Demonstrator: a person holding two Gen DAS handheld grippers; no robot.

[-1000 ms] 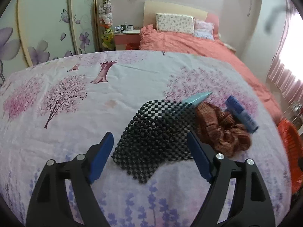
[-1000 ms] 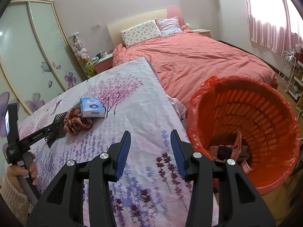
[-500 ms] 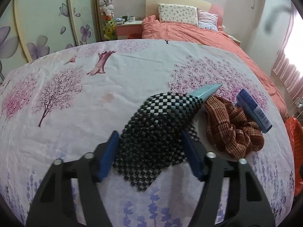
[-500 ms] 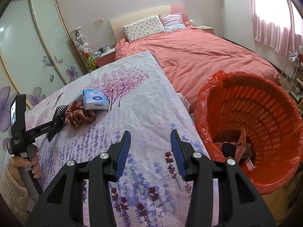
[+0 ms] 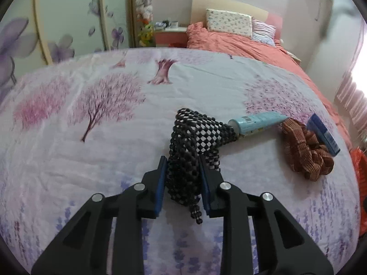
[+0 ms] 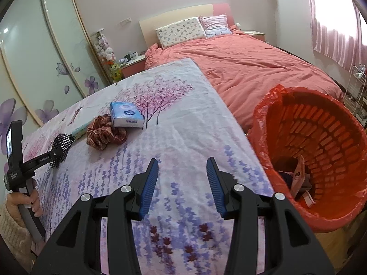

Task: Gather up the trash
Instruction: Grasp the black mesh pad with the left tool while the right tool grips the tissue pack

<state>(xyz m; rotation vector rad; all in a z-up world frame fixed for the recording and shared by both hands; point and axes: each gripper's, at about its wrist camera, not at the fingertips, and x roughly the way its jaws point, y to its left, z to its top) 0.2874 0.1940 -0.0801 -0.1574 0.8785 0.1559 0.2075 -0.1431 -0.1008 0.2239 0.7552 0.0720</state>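
Bin (image 6: 339, 135) right of bench holds some scraps; my left hand-held gripper (image 5: 182, 178) closing on black mesh (image 5: 195, 137), right hand-held gripper (image 6: 182, 178) part-open, empty.

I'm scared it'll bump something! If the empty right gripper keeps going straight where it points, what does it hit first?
Probably just the flowery sheet; the right gripper points at bare cloth, with the tissue pack farther off to the left.

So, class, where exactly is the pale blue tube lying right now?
In the left wrist view the pale blue tube lies on the floral sheet right of centre, between the black mesh mat and the brown checked scrunchie.
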